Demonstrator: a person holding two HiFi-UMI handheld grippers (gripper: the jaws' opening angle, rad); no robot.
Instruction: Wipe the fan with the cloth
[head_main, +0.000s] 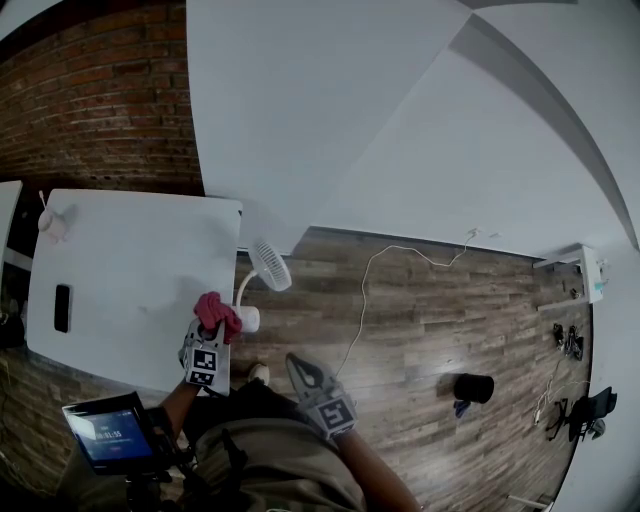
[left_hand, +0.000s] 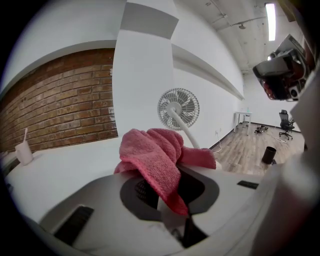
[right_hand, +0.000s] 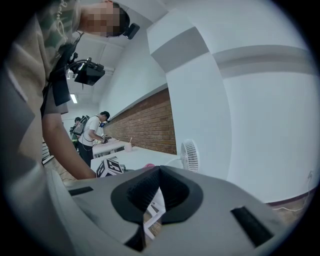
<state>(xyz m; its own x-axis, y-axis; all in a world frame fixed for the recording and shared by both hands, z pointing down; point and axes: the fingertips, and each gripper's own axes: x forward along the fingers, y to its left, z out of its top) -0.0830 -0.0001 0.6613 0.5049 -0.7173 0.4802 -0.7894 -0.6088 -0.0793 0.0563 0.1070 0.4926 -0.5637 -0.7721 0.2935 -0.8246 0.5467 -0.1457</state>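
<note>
1. The fan (head_main: 270, 265) is small and white. It stands at the right edge of the white counter (head_main: 130, 270), with its round head on a bent neck above the base.
2. The cloth (head_main: 217, 312) is pink and bunched. It is close to the fan's base and lower than the head; whether it touches the fan I cannot tell.
3. My left gripper (head_main: 213, 332) has its jaws clamped on the cloth, and the cloth hangs over them.
4. My right gripper (head_main: 300, 368) is away from the fan, over the wooden floor (head_main: 450, 320). Its jaws are together, with nothing between them.
5. Far from the fan, a pale cup (head_main: 55, 222) stands at the counter's back left corner, and a dark flat thing (head_main: 62, 308) lies near the left edge.
6. A white cable (head_main: 365, 300) runs across the floor toward the wall.
</note>
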